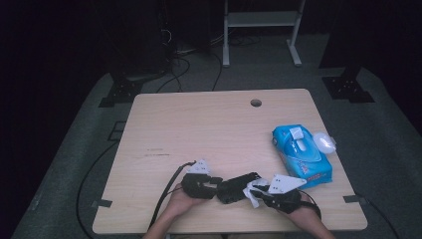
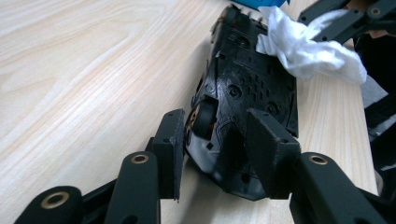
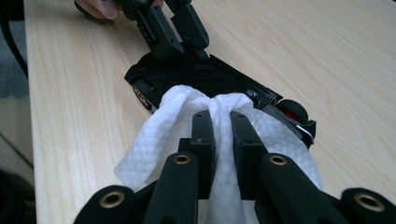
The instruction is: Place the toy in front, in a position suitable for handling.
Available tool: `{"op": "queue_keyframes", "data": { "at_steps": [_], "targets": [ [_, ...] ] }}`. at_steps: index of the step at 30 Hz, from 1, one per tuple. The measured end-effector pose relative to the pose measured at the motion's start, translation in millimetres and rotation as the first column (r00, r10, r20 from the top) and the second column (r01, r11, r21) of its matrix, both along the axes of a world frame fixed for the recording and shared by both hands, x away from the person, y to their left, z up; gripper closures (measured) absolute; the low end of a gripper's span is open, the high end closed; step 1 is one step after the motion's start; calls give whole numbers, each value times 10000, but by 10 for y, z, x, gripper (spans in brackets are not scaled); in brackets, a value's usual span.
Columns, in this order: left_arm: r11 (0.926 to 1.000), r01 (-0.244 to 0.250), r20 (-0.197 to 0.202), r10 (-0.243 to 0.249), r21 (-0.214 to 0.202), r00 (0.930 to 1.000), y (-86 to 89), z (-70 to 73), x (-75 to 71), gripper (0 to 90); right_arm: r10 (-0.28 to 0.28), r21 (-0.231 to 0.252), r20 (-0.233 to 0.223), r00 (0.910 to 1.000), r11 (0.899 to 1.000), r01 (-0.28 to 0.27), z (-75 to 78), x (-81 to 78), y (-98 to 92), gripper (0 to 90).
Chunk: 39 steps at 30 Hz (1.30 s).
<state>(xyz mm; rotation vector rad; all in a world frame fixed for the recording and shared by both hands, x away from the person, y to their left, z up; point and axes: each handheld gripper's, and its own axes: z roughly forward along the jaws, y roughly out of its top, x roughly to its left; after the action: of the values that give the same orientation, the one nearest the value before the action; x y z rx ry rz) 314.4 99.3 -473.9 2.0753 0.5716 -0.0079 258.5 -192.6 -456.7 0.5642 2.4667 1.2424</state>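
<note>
A black toy car (image 1: 234, 188) lies upside down near the table's front edge, its underside (image 2: 252, 79) and wheels facing up. My left gripper (image 2: 217, 135) has its pads on either side of the car's near end, one against a wheel. It also appears in the right gripper view, left gripper (image 3: 180, 44) clamped on the car's far end. My right gripper (image 3: 222, 119) is shut on a bunched white wipe (image 3: 187, 107), which rests on the car (image 3: 210, 74). From above, the right gripper (image 1: 255, 191) sits just right of the car, the wipe (image 1: 250, 190) between them.
A blue pack of wet wipes (image 1: 301, 154) lies to the right, with a white rounded piece (image 1: 326, 142) beside it. The wooden table (image 1: 199, 124) has a cable hole (image 1: 256, 103) at the back. Cables and a white stand (image 1: 261, 20) are on the floor behind.
</note>
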Motion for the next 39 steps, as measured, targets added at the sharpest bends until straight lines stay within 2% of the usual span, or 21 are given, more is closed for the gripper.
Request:
{"op": "queue_keyframes", "data": {
  "at_steps": [2, 4, 6, 7, 8, 10, 12, 14, 18, 20, 21, 22, 23, 24, 25, 28, 30, 34, 36, 39],
  "targets": [
    [9998, 52, -374, -59, -187, 9993, 3, 0, 15, 560, -13, -42, -84, 10000, 10000, 12, -25, -6, -7, 817],
    [9999, 8, -532, -15, -127, 9986, 1, -4, 25, 530, -39, 33, -86, 10000, 10000, 39, -55, -15, -26, 821],
    [9997, -207, -994, 198, -85, 9949, 4, -19, 42, 447, -67, 78, -150, 9999, 9999, 68, -60, -24, -31, 826],
    [9997, -207, -994, 198, -85, 9949, 4, -19, 42, 405, -67, 78, -150, 9999, 9999, 68, -60, -24, -31, 826],
    [9996, -247, -1354, 231, -97, 9905, 23, -39, 54, 392, -48, 87, -165, 9999, 10000, 49, -61, -33, -33, 828],
    [9991, -322, -1835, 267, -272, 9827, 29, -50, 52, 356, -56, 169, -168, 9998, 9998, 59, -71, -47, -43, 829],
    [9996, -239, -2080, 201, -157, 9779, 13, -52, 31, 326, -76, 222, -185, 9998, 9997, 80, -76, -70, -50, 830],
    [9998, -139, -2428, 106, -117, 9700, -8, -65, 4, 307, -136, 256, -159, 9998, 9996, 140, -81, -88, -51, 831],
    [9994, -316, -2817, 262, -148, 9591, -37, -58, -32, 306, -188, 215, -94, 9998, 9996, 190, -84, -109, -49, 832],
    [9989, -394, -3092, 293, -262, 9505, -52, -69, -36, 336, -219, 239, -47, 9997, 9995, 220, -89, -116, -49, 833],
    [9989, -394, -3092, 293, -262, 9505, -52, -69, -36, 343, -248, 247, -57, 9997, 9994, 249, -91, -120, -49, 833],
    [9968, -695, -3291, 526, -396, 9428, -72, -75, -45, 347, -245, 266, -33, 9997, 9993, 246, -94, -124, -49, 834],
    [9968, -695, -3291, 526, -396, 9428, -72, -75, -45, 352, -251, 285, -22, 9997, 9993, 251, -97, -128, -50, 835],
    [9950, -949, -3321, 797, -299, 9399, -79, -74, -49, 374, -260, 303, -26, 9997, 9992, 260, -99, -131, -52, 835],
    [9935, -1100, -3278, 941, -304, 9400, -86, -76, -58, 408, -273, 337, -32, 9996, 9991, 274, -101, -131, -53, 835],
    [9917, -1228, -3185, 1048, -370, 9421, -98, -83, -72, 417, -302, 383, -38, 9995, 9988, 304, -106, -135, -56, 836],
    [9912, -1252, -3033, 1063, -434, 9469, -104, -82, -84, 421, -297, 400, -4, 9996, 9988, 297, -109, -139, -62, 836],
    [9932, -1119, -2344, 1011, -332, 9669, -129, -49, -121, 423, -306, 296, 110, 9995, 9991, 302, -108, -167, -60, 836],
    [9939, -1055, -1806, 981, -316, 9787, -143, -35, -147, 425, -268, 270, 167, 9995, 9993, 263, -109, -177, -62, 836],
    [9948, -1007, -1061, 982, -180, 9895, -169, -7, -190, 429, -285, 203, 254, 9993, 9994, 279, -113, -208, -59, 836]
  ]
}}
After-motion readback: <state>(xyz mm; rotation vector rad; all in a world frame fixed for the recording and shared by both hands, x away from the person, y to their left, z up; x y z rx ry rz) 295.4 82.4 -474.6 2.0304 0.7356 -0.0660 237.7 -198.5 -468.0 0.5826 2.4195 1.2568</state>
